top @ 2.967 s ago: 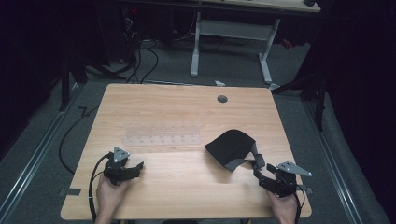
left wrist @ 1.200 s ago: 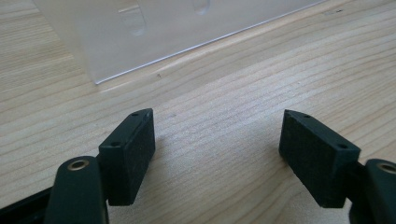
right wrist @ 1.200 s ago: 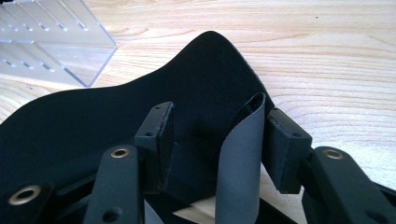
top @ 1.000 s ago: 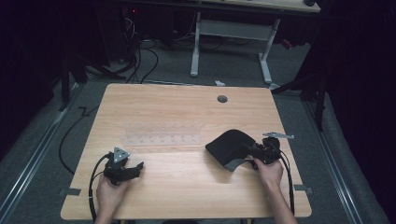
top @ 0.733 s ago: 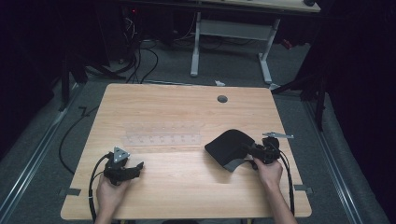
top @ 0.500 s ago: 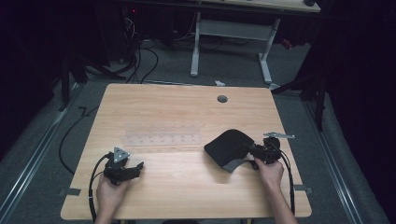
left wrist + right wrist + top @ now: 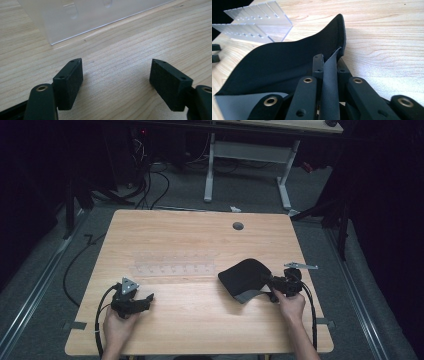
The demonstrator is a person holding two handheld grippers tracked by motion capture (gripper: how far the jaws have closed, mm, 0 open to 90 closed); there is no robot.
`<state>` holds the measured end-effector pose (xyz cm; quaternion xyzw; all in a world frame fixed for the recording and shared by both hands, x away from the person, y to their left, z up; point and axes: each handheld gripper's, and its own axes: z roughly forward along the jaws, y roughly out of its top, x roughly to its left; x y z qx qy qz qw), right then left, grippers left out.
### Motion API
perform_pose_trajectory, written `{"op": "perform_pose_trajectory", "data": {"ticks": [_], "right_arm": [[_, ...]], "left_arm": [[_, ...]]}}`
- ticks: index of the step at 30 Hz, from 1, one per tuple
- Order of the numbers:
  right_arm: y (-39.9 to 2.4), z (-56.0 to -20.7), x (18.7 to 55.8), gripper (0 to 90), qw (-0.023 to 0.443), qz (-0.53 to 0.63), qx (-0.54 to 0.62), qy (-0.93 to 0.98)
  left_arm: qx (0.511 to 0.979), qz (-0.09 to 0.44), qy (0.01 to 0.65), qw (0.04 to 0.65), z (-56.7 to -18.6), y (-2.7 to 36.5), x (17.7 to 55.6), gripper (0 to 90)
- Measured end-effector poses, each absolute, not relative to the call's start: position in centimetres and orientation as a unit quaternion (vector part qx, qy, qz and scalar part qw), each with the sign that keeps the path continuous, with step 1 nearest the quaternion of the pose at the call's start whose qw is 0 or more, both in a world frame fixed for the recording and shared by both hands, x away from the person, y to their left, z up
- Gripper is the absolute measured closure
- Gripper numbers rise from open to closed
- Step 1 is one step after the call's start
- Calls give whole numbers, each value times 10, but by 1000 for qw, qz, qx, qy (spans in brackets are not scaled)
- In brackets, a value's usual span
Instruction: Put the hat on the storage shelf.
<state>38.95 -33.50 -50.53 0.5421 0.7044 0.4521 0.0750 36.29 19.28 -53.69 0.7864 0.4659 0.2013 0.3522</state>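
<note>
Black cloth [image 7: 246, 277] lies on the right of our wooden desk [image 7: 200, 235], its near edge pinched in our right tool [image 7: 272, 285], whose jaws have just been closing. Our left tool [image 7: 145, 299] rests open, empty, near the clear acrylic rack [image 7: 175, 265].

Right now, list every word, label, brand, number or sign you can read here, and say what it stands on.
None: no readable text in these views.
Black cloth, pinched in the right gripper: plain, no label or print visible.
Clear plastic rack: slots, no lettering.
Left gripper, open: pads unmarked.
Wooden table: bare grain and a round cable hole, no sign.
</note>
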Motion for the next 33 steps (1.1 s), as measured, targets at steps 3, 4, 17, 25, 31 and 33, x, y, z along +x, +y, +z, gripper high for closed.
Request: {"op": "perform_pose_trajectory", "data": {"ticks": [3,4,17,25,31,33], "right_arm": [[-337,-505,387,842,70,461,537,703],[-337,-505,387,842,70,461,537,703],[-341,-500,379,854,62,475,534,696],[-343,-494,371,856,67,476,540,690],[-342,-485,361,857,88,470,535,697],[-342,-482,357,857,92,467,533,700]], "left_arm": [[786,201,466,352,-537,193,363,273],[786,201,466,352,-537,193,363,273],[787,201,465,352,-537,193,363,273],[787,200,464,353,-537,193,363,273],[791,196,459,355,-537,192,363,274],[791,196,458,355,-537,192,363,274]]}}
